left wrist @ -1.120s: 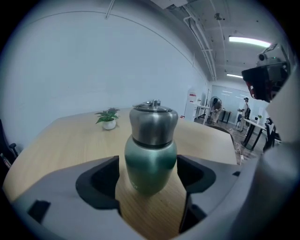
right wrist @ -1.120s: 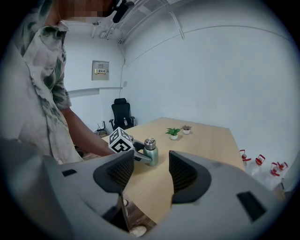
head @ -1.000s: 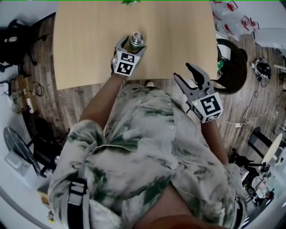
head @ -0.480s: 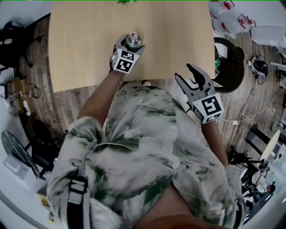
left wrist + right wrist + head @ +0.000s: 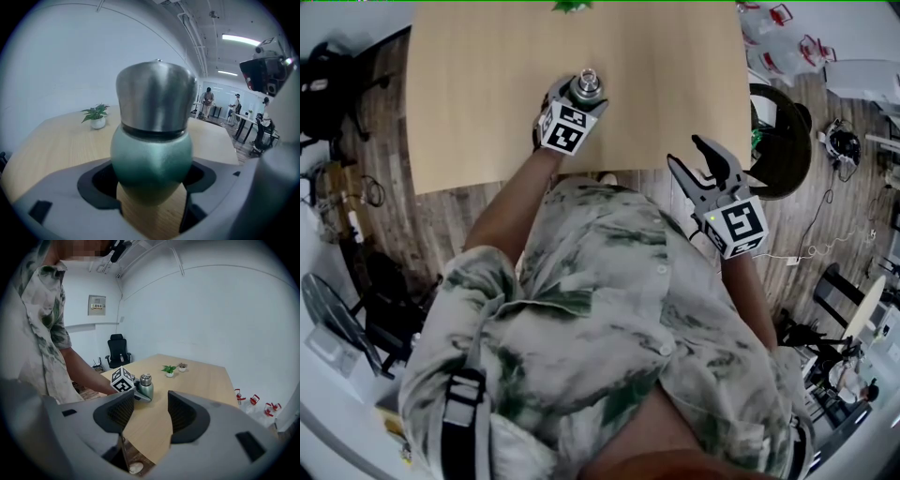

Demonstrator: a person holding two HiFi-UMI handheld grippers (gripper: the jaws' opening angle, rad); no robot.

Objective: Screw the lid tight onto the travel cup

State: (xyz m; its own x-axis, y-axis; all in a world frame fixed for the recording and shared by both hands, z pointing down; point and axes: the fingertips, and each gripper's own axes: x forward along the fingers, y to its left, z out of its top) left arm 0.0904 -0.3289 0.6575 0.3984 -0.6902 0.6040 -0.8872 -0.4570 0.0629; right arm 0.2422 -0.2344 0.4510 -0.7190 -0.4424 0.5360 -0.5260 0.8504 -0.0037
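**Smooth metal, two grips: slippage is the main hazard**

The travel cup (image 5: 152, 159) stands on the table (image 5: 487, 94), toward its near edge and about midway between its left and right edges. The left gripper (image 5: 577, 98) is clamped on the cup's green body. The right gripper (image 5: 686, 155) hangs off the table beyond the near right corner, with its jaws spread and nothing between them.

The lid (image 5: 157, 96) sits on the cup, but the views do not show whether it is threaded home. It is a brushed steel dome with straight, smooth sides, so pads closing on it would likely skate when turned. The body is matte green, bulging at the shoulder and tapering below. On that rounded form the cup could spin in the left grip under torque, and a push off centre could tip it. A lid started crooked would bind before sealing.

A small potted plant (image 5: 97, 116) stands near the far edge, well apart from the cup.
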